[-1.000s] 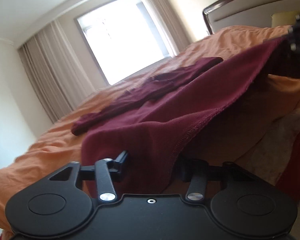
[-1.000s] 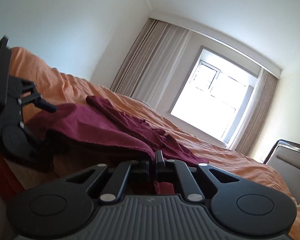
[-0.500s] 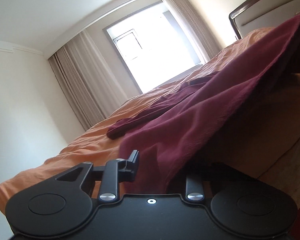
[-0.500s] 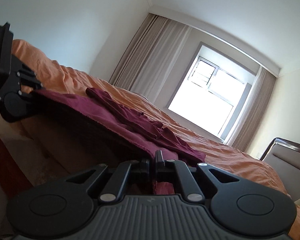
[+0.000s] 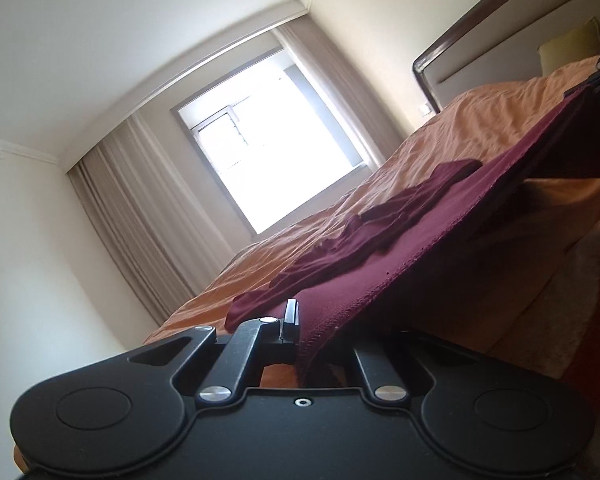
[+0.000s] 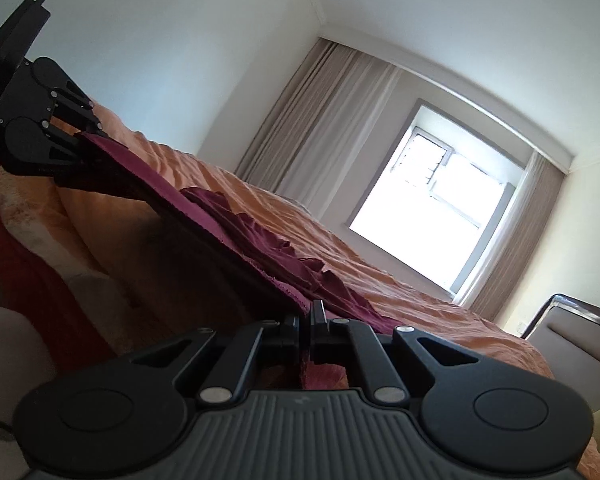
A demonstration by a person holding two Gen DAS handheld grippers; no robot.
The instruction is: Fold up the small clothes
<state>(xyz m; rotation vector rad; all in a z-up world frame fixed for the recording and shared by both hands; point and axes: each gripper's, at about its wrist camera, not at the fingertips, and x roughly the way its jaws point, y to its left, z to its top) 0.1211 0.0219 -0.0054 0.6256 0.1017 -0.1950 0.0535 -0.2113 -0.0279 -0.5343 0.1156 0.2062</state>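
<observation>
A maroon garment (image 5: 420, 232) lies on the orange bed (image 5: 480, 128), its rumpled sleeves toward the window. Its near hem hangs off the bed edge, stretched taut in the air between my two grippers. My left gripper (image 5: 300, 320) is closing tight on one end of the hem; cloth drapes over its right finger. It also shows at the upper left of the right wrist view as the left gripper (image 6: 80, 136). My right gripper (image 6: 309, 316) is shut on the other end of the garment (image 6: 220, 216), and appears as the right gripper (image 5: 596, 84) at the far right edge.
A dark wooden headboard (image 5: 480, 40) and a yellow pillow (image 5: 568, 48) stand at the bed's head. A bright window (image 6: 432, 208) with beige curtains faces me. Beige and red blankets (image 6: 28, 280) hang down the bed's near side.
The left jaws have closed onto the hem. Both grippers have risen and drawn back, and the sagging edge between them has pulled into a straight, taut line.
</observation>
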